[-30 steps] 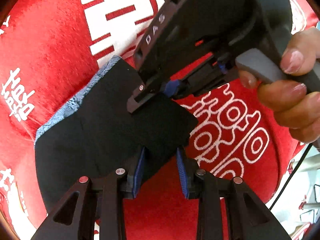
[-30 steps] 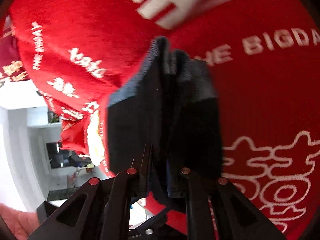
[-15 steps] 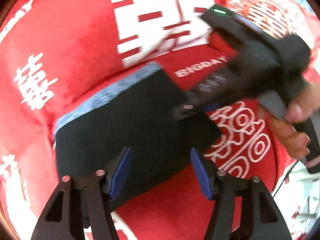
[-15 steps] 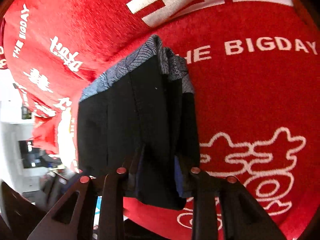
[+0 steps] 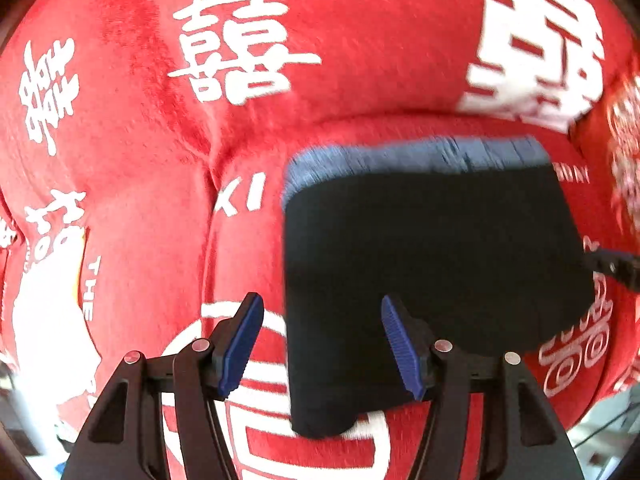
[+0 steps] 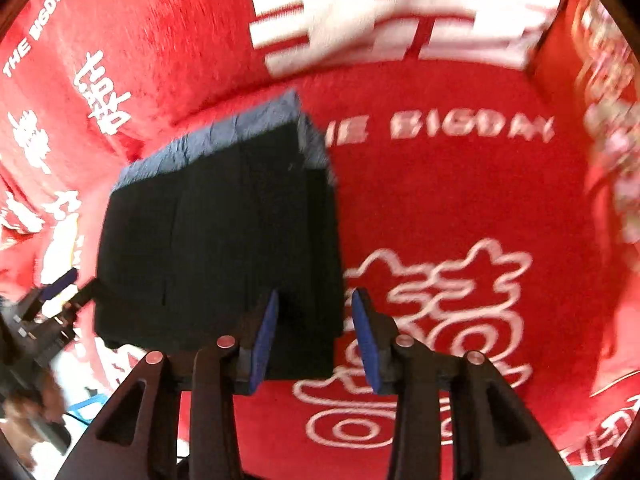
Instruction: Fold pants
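The black pants (image 5: 432, 264) lie folded into a flat rectangle on the red cloth (image 5: 360, 60), their blue-grey waistband (image 5: 420, 156) along the far edge. My left gripper (image 5: 322, 320) is open above the pants' left edge, pads clear of the fabric. In the right wrist view the pants (image 6: 220, 240) fill the left middle. My right gripper (image 6: 315, 312) hovers over their near right corner with its jaws opening and nothing pressed between the pads. The right gripper's tip (image 5: 612, 268) shows at the pants' right side.
The red cloth (image 6: 460, 200) with white characters and lettering covers a soft, bulging surface. The left gripper's body (image 6: 48, 300) and a hand (image 6: 32, 400) show blurred at the lower left. Pale floor (image 5: 600, 432) lies past the cloth's near right edge.
Both grippers have let go of the pants and opened. The left gripper has swung left to the pants' left edge. The right gripper has lifted off the fabric, and the pants lie flat.
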`<state>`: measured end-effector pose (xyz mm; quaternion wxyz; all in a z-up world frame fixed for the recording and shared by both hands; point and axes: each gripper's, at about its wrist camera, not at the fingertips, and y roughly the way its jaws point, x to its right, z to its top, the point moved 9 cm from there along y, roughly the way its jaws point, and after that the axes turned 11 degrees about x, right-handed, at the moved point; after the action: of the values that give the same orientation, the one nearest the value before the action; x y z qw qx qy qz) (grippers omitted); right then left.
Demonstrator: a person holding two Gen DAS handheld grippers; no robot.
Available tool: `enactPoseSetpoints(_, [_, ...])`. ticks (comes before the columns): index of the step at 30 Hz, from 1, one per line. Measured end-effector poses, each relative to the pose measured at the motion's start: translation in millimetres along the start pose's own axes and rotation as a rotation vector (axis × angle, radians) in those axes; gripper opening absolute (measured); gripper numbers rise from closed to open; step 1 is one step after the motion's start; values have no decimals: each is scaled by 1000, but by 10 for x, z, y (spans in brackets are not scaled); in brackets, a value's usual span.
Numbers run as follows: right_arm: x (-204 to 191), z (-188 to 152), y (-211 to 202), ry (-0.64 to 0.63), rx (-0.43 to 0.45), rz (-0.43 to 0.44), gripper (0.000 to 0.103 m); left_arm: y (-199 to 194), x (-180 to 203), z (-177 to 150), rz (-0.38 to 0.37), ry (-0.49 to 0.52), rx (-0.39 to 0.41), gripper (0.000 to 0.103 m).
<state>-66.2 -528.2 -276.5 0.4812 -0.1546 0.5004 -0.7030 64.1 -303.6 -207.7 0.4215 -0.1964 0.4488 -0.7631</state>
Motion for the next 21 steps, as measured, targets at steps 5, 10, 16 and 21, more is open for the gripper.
enactPoseSetpoints(5, [-97,337,-6,20,55,29,34,347,-206,378,32,-86,21,63])
enactPoseSetpoints(10, [-276,522,275,28,26,50,34,865,-295,427,52,-131,-63,63])
enactPoseSetpoints(16, [-238,364,514,31,-27,5,34,929,-224,339,118,5,-9,69])
enactPoseSetpoints(21, [-238,200,237,-24,-9,-32,35,955,-274,327,95,-42,-21,69])
